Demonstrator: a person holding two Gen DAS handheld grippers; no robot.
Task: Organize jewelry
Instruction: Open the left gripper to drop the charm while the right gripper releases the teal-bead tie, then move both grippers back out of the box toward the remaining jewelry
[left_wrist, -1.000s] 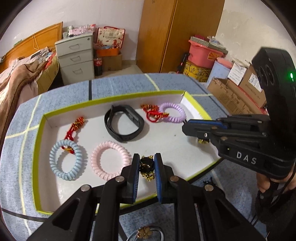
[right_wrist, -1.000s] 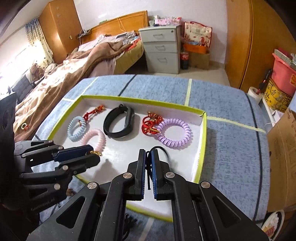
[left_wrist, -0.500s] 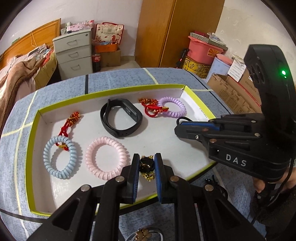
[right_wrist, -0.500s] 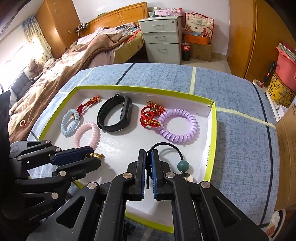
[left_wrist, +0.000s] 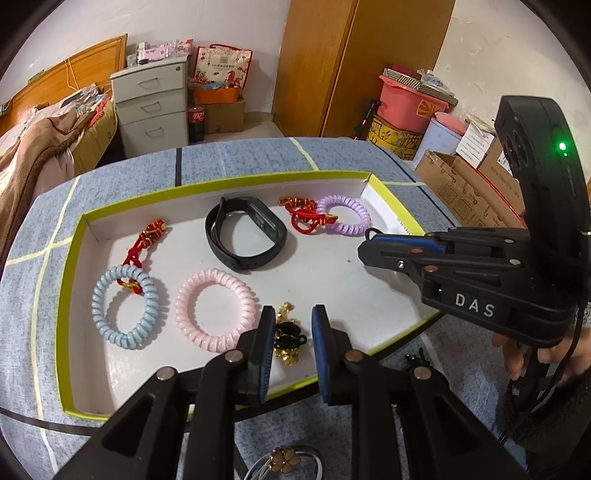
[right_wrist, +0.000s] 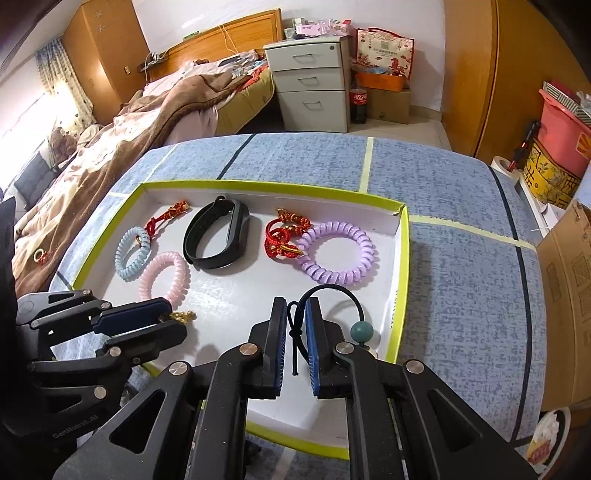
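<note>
In your left view, your left gripper (left_wrist: 289, 332) has just let go: its fingers now stand apart around the black-and-gold brooch (left_wrist: 288, 338), which lies in the white tray (left_wrist: 332, 269). In your right view, your right gripper (right_wrist: 295, 332) has opened too, so the black hair tie (right_wrist: 328, 295) with the green bead sits loose in the tray, and both pieces look put away.

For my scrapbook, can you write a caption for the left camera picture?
Left gripper open over a black-and-gold charm in the tray, beside a pink coil.
</note>
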